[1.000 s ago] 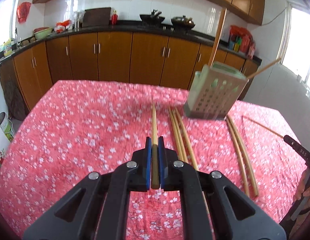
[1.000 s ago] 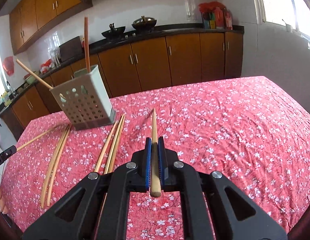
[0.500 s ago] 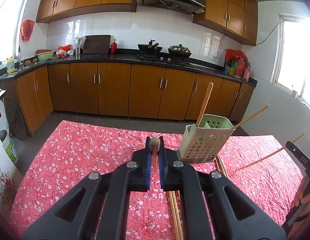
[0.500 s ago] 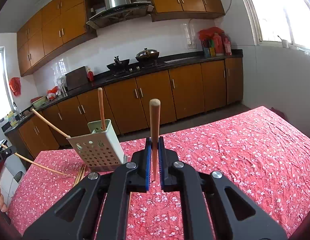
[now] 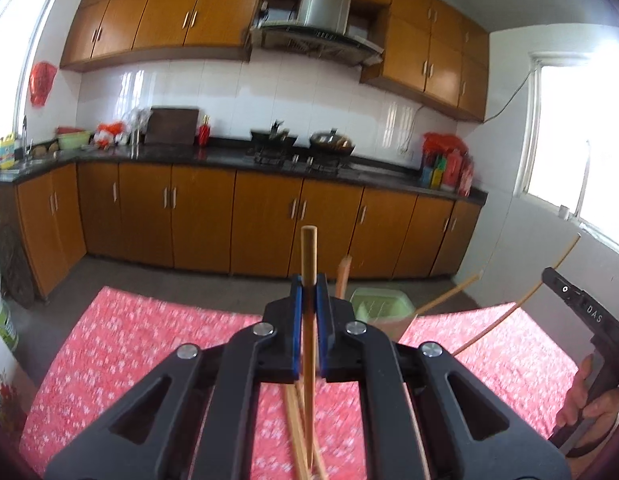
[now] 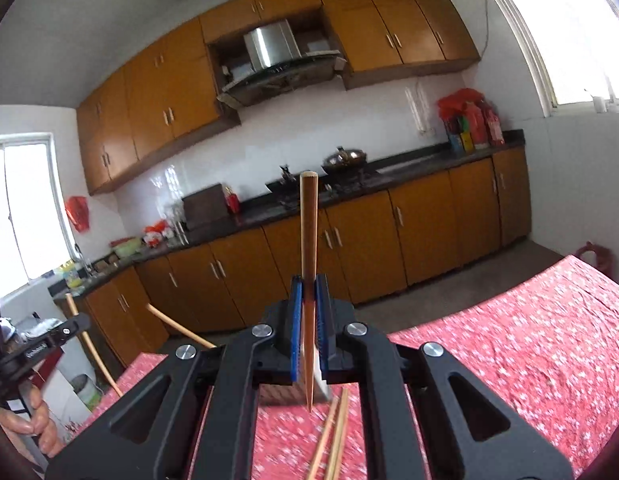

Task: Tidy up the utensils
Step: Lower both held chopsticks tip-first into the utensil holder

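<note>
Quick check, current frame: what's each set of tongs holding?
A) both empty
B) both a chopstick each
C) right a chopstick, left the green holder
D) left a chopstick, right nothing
B: the left tongs are shut on a chopstick standing up between the blue pads, and the right tongs clamp their own chopstick the same way.

green holder (image 5: pixel 383 305) mostly hidden behind left gripper (image 5: pixel 308 334), loose chopsticks (image 6: pixel 332 436) blurred, cut off below
</note>
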The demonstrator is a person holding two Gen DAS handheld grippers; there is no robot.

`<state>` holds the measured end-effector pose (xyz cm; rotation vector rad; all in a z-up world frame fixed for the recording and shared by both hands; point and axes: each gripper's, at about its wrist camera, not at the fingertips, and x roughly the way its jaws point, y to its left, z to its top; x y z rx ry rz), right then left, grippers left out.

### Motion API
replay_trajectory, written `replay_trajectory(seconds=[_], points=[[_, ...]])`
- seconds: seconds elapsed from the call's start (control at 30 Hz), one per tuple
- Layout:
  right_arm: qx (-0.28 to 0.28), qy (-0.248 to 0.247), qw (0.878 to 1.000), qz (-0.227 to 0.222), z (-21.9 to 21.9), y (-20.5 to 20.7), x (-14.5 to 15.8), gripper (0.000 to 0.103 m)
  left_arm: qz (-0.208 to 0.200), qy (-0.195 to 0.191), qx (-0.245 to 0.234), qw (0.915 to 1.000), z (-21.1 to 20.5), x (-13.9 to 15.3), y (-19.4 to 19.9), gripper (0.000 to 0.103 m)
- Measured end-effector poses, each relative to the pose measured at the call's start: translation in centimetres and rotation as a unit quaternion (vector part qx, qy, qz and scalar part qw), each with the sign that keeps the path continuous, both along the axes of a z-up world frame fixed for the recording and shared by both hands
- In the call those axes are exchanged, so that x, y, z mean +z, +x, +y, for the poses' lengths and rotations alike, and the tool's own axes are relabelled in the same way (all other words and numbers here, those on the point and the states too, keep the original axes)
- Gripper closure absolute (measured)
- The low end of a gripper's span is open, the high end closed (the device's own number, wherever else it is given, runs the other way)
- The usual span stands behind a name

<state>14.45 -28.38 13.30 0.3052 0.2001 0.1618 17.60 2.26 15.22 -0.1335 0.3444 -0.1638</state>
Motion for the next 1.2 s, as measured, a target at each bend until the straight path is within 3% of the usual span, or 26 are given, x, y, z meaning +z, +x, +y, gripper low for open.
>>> replay_trajectory(seconds=[0.37,0.67,0.83,1.1,1.2], points=[[0.009,0.004,0.998,-0.059,2.5,3.6,3.1,0.095,-0.092,-0.020,0.010,0.9955,-4.7,6.4,4.4,0.095],[0.000,-0.011,0.998,-0.069,3.2,7.3,2.3,0.095,-0.137,-0.047,0.045,0.9884,-5.4,7.4,8.7,0.095],[0.002,-0.019,0.999,-0.046,4.1,8.4,0.4,0.095,-0.120,-0.044,0.048,0.9907,-5.8,5.2,11.3,0.095],[0.000,-0.025,1.000,-0.012,4.3,9.0,-1.4,0.095,-0.050,-0.049,0.039,0.9968,-5.4,0.1,13.8,0.095],[0.004,-0.023,1.000,-0.003,4.1,8.9,-1.2,0.087,-0.045,-0.040,0.037,0.9975,-5.3,-0.4,13.5,0.091]])
